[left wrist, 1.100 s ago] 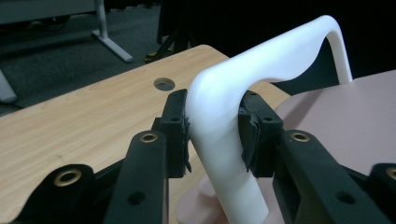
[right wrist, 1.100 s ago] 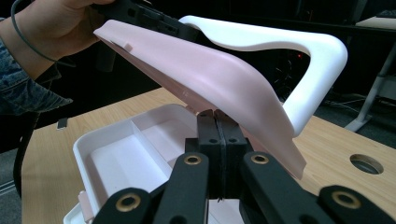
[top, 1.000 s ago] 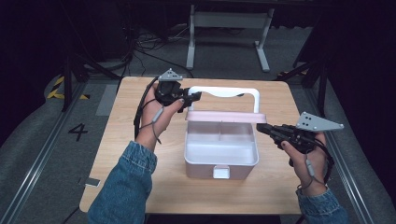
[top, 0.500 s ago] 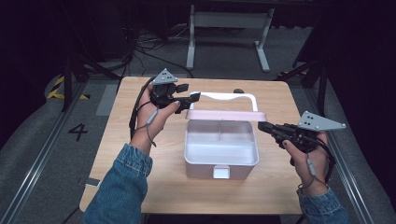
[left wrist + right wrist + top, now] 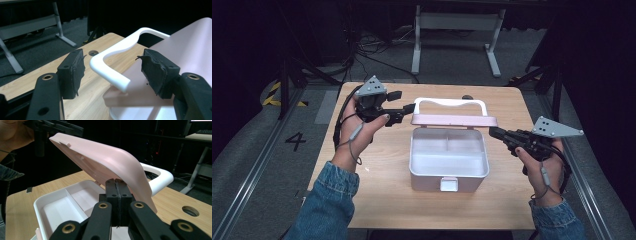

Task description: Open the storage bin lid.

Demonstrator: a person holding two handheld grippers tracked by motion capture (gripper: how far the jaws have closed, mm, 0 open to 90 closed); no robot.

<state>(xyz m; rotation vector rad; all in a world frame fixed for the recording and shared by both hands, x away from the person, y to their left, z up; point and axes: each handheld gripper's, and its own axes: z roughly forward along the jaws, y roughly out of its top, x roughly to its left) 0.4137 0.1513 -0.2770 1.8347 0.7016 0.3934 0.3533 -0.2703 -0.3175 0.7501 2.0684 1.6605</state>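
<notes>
A white box (image 5: 447, 177) with a divided inside stands mid-table, its pink lid (image 5: 454, 120) raised at the back. The lid carries a white handle (image 5: 452, 102). My left gripper (image 5: 403, 100) is open at the lid's left end. Its jaws have just been opening, and the handle's corner (image 5: 117, 48) lies between the pads without touching them, beside the pink lid (image 5: 180, 42). My right gripper (image 5: 493, 132) is shut. Its tips (image 5: 116, 182) rest against the edge of the raised lid (image 5: 100, 157), above the box rim (image 5: 40, 202).
The wooden table (image 5: 377, 190) has a round cable hole (image 5: 467, 97) behind the lid. A white table frame (image 5: 452, 22) stands on the floor beyond. A floor rail (image 5: 257, 170) runs past the table's left side.
The left gripper's jaws have opened off the white handle and the hand has drawn back to the left. The lid stays raised. The right gripper has not moved.
</notes>
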